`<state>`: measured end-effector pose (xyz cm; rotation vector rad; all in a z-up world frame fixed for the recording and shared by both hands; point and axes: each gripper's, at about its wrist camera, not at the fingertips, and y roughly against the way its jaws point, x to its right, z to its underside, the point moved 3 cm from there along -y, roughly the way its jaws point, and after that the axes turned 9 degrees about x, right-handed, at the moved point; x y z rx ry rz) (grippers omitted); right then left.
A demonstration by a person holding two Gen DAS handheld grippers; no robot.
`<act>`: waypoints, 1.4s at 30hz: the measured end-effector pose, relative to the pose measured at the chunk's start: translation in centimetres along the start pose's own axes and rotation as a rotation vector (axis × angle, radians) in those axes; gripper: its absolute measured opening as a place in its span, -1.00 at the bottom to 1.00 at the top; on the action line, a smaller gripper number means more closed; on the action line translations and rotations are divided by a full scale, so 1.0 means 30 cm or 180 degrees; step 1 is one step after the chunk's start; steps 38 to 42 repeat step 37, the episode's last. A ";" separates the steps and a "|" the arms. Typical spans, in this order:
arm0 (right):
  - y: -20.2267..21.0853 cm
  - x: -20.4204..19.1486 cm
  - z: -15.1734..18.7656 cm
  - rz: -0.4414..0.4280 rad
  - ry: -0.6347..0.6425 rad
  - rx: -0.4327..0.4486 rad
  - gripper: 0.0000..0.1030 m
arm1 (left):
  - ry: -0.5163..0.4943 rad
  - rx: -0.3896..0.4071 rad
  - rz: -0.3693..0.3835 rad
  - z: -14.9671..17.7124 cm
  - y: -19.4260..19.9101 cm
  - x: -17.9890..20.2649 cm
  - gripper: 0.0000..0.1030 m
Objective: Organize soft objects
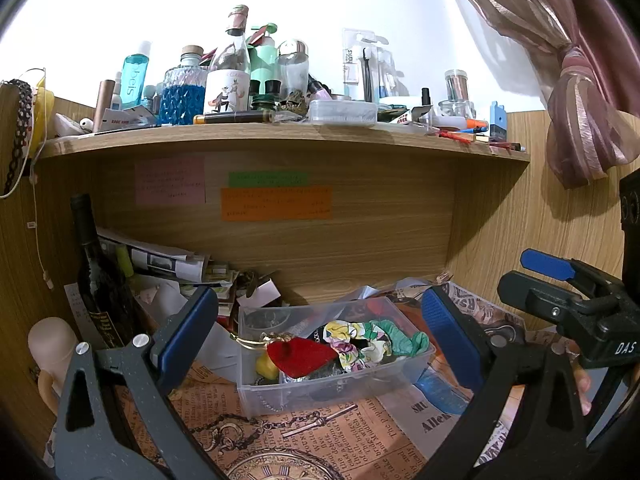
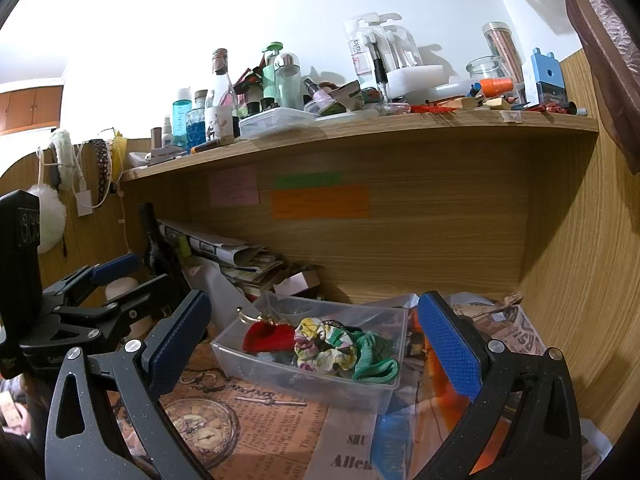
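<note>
A clear plastic bin [image 1: 320, 394] [image 2: 280, 376] sits on the papered desk under the shelf. In it lie a red plush piece [image 1: 302, 356] [image 2: 266, 338], a floral scrunchie [image 1: 352, 342] [image 2: 324, 348] and a green scrunchie [image 1: 404, 340] [image 2: 374, 356]. My left gripper [image 1: 320, 328] is open and empty, its pads on either side of the bin, held above the desk. My right gripper [image 2: 314, 340] is open and empty, also framing the bin. The right gripper shows at the right of the left wrist view [image 1: 560, 280]; the left gripper shows at the left of the right wrist view [image 2: 112, 280].
A wooden shelf [image 1: 280, 136] [image 2: 360, 124] crowded with bottles and jars overhangs the desk. A dark wine bottle [image 1: 98, 268] [image 2: 158, 248] and stacked papers [image 1: 160, 260] stand at the back left. Wooden walls close both sides. A curtain [image 1: 580, 80] hangs on the right.
</note>
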<state>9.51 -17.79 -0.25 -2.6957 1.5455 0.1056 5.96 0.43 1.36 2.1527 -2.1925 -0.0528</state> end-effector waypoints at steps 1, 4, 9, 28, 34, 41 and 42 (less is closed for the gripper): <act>0.000 0.000 0.000 0.0001 -0.0001 0.0000 1.00 | 0.0000 0.0001 0.0003 0.000 0.001 0.000 1.00; 0.000 -0.001 0.000 0.0004 0.0000 0.0000 1.00 | -0.0003 0.0004 0.0001 -0.001 0.001 0.001 1.00; 0.001 -0.002 0.000 0.0005 0.0000 0.0001 1.00 | -0.0001 0.0005 0.0006 -0.001 0.001 0.001 1.00; -0.004 -0.005 0.004 -0.0009 -0.0004 -0.0013 1.00 | 0.0071 -0.0068 0.0240 0.014 -0.024 -0.036 1.00; -0.009 -0.008 0.014 -0.0019 -0.0008 -0.0032 1.00 | 0.0038 -0.0073 0.0249 0.019 -0.026 -0.037 1.00; -0.012 -0.007 0.015 -0.0018 -0.0012 -0.0037 1.00 | 0.0055 -0.0077 0.0255 0.020 -0.030 -0.042 1.00; -0.012 -0.007 0.015 -0.0018 -0.0012 -0.0037 1.00 | 0.0055 -0.0077 0.0255 0.020 -0.030 -0.042 1.00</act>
